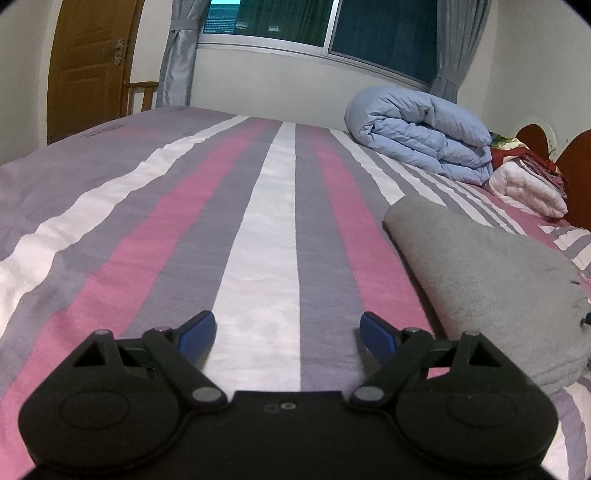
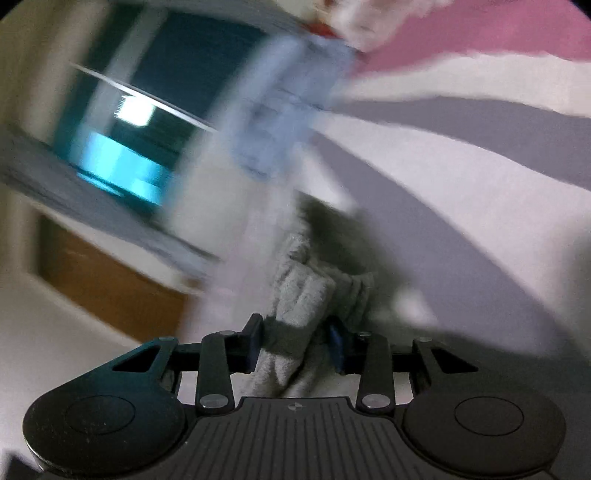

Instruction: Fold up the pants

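The grey pants (image 1: 487,273) lie folded in a thick stack on the striped bed, to the right of my left gripper (image 1: 288,332). The left gripper is open and empty, low over a white stripe of the bedsheet (image 1: 258,229). In the right wrist view, my right gripper (image 2: 297,347) is shut on a bunched fold of the grey pants (image 2: 306,291). That view is tilted and motion-blurred, so the rest of the pants is hard to make out.
A rolled light-blue duvet (image 1: 417,133) and a white folded blanket (image 1: 524,188) lie at the far right of the bed near a red-brown headboard (image 1: 576,177). A window (image 1: 332,29), grey curtains and a wooden door (image 1: 88,62) are behind.
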The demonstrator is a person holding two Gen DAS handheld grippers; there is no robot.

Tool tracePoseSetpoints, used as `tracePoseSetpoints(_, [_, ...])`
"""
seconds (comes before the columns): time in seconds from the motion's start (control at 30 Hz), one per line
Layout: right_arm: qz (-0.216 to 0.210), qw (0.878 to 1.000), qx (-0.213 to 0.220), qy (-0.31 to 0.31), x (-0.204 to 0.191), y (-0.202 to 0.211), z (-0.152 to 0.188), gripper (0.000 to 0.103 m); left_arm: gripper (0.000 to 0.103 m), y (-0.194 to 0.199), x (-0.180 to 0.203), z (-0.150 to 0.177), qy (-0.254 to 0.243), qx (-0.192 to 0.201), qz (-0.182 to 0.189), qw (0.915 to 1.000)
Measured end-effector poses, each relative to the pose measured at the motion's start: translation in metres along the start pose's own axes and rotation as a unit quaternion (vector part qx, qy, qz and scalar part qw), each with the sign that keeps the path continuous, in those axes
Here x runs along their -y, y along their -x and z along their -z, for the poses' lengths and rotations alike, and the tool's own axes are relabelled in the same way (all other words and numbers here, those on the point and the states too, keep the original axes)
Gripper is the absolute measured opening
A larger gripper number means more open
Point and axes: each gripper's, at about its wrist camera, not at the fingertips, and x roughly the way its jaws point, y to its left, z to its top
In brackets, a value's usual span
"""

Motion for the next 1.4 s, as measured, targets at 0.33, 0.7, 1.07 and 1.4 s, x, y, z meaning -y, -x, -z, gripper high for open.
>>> tracePoseSetpoints(0.33, [-0.034,0.990,0.096,0.092,-0.037,0.042,-0.016,0.040,0.078,-0.002,0.001,-0.003,0.002,0.004,-0.001,1.0000])
tracePoseSetpoints(0.7, [-0.038,0.994,0.032,0.097,-0.037,-0.002,-0.033,0.035,0.079,-0.008,0.005,-0.005,-0.012,-0.003,-0.004,0.9999])
tracePoseSetpoints(1.07, [-0.003,0.994,0.028,0.109,-0.026,0.010,-0.011,0.077,0.083,-0.008,0.003,-0.005,-0.009,-0.003,0.005,0.9999])
tracePoseSetpoints(1.4, [-0.016,0.997,-0.007,0.071,-0.007,0.007,-0.035,0.090,0.095,-0.007,0.004,-0.022,0.052,0.010,0.122,0.9911])
